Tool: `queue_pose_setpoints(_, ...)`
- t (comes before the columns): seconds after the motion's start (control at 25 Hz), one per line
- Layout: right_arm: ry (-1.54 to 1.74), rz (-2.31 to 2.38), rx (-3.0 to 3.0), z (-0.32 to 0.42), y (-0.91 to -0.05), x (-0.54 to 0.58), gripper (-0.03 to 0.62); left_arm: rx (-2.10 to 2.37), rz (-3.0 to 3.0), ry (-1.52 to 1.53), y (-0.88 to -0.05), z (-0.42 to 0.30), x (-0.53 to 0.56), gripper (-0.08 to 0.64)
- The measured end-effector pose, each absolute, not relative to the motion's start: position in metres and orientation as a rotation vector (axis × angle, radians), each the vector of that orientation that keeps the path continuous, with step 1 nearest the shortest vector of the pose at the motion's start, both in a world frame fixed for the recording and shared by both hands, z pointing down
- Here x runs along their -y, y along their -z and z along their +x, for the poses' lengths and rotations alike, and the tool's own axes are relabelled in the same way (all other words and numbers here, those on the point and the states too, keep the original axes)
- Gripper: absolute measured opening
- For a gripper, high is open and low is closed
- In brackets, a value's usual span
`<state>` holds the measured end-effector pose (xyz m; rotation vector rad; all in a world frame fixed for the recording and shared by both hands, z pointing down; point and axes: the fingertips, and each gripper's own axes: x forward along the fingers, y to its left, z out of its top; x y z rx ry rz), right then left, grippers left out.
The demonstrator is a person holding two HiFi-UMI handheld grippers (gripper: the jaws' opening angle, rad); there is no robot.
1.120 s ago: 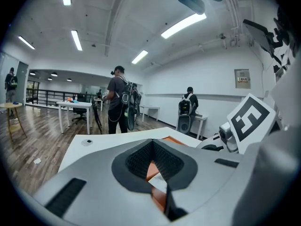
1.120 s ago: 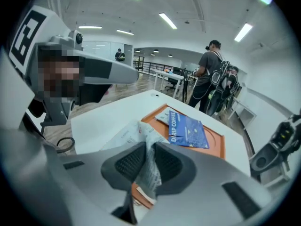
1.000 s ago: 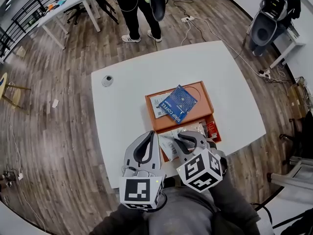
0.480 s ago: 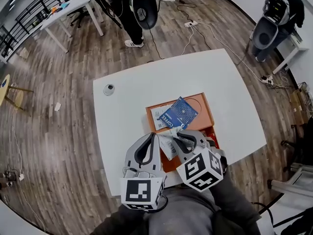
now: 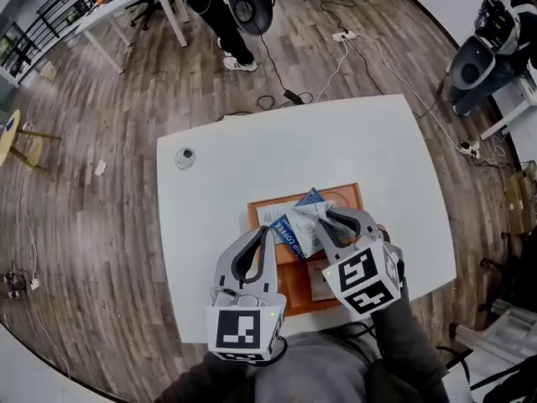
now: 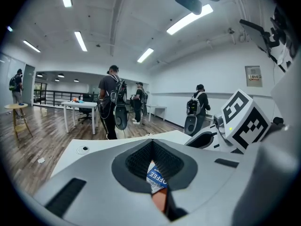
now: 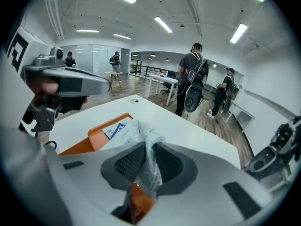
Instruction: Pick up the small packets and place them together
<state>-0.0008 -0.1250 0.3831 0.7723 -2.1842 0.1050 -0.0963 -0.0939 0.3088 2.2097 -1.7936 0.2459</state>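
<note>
The pale crinkled packet (image 7: 149,166) looks like a thin, light sachet, soft and floppy. It creases and sags where it is pinched, so a flat sealed edge is probably a safer hold than the bulging middle, and its smooth skin might slip from a loose pinch. The right gripper (image 7: 148,147) has its jaws closed on it, holding it above the far part of the orange tray (image 5: 289,288), close by the blue coffee packet (image 6: 156,177). Another white packet (image 5: 267,217) lies at the tray's far left corner. The left gripper (image 5: 264,232), nearer and to the left, has its jaws together on nothing. The tray sits on the white table (image 5: 252,158).
</note>
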Motion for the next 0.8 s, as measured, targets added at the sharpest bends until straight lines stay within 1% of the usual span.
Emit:
queue_pose_setpoints(0.2, -0.126, 0.751, 2.18, -0.002, -0.398, 0.14, 0.081, 1.799, 2.166, -0.275, -0.32, -0.099, 0.11, -0.003)
queue_pose_setpoints(0.32, -0.126, 0.75, 2.171, 0.0, -0.404, 0.145, 0.1, 1.801, 2.15, -0.286, -0.326, -0.098, 0.113, -0.003)
queue_pose_setpoints(0.36, -0.123, 0.748, 2.169, 0.0, -0.406, 0.145, 0.124, 1.801, 2.145, -0.291, -0.328, -0.098, 0.114, -0.003)
queue_pose_setpoints(0.48, -0.128, 0.745, 2.175, 0.0, -0.408, 0.147, 0.127, 1.797, 2.134, -0.303, -0.332, -0.097, 0.115, -0.003)
queue_pose_setpoints(0.56, -0.133, 0.756, 2.184, 0.002, -0.406, 0.149, 0.146, 1.796, 2.135, -0.301, -0.332, -0.095, 0.117, -0.003)
queue_pose_setpoints(0.8, -0.108, 0.786, 2.202, 0.005, -0.395, 0.147, 0.149, 1.791, 2.154, -0.292, -0.326, -0.089, 0.114, -0.003)
